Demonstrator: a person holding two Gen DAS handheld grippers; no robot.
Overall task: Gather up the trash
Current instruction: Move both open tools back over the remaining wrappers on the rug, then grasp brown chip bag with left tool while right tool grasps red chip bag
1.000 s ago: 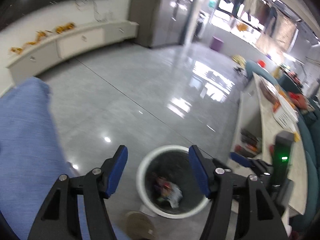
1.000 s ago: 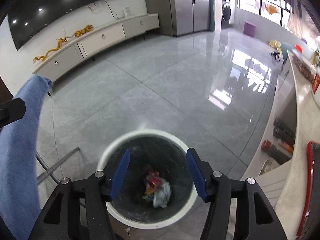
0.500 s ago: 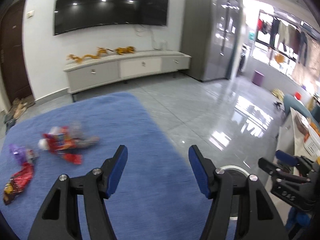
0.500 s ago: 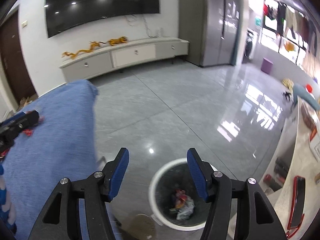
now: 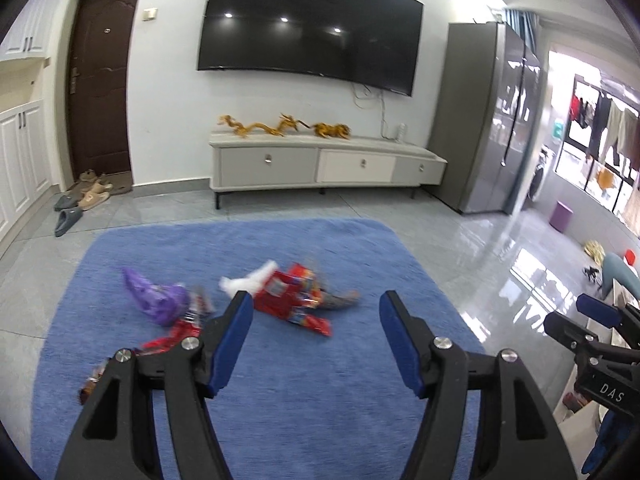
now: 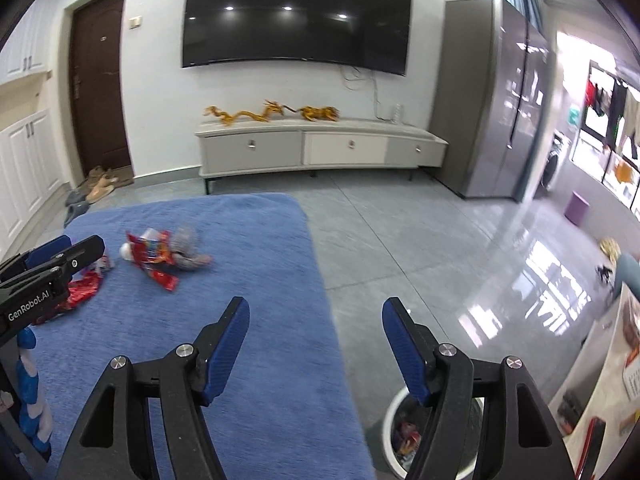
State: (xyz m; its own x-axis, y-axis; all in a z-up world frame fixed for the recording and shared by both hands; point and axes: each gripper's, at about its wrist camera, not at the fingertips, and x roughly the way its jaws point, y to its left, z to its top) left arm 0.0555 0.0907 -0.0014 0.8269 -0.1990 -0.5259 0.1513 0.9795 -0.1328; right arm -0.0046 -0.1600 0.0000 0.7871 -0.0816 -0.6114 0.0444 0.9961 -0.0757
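- Left gripper (image 5: pixel 316 316): two blue-padded fingers spread wide, nothing between them, held over the blue cloth (image 5: pixel 280 380).
- Right gripper (image 6: pixel 316 322): two blue-padded fingers likewise spread and empty, straddling the cloth's right edge and the grey floor (image 6: pixel 420 240).
- White-rimmed bin (image 6: pixel 390 440): one, on the floor at 5 o'clock in the right wrist view, partly hidden behind the right finger; wrappers lie inside.
- Trash on the cloth, blurred, exact count uncertain; three clusters can be told apart in the left wrist view:
  - red wrapper strip (image 5: pixel 168 342), just behind the left finger at 9 o'clock;
  - purple wrapper (image 5: pixel 156 294), at 10 o'clock beyond it;
  - red packet cluster (image 5: pixel 292 296) with a white scrap, at 11 o'clock, just ahead of the left fingertip.
- From the right gripper, all of this trash lies well apart at 10 o'clock, near the left gripper.
- Background at 12 o'clock: one TV cabinet (image 5: pixel 320 164), one wall television (image 5: pixel 312 20).
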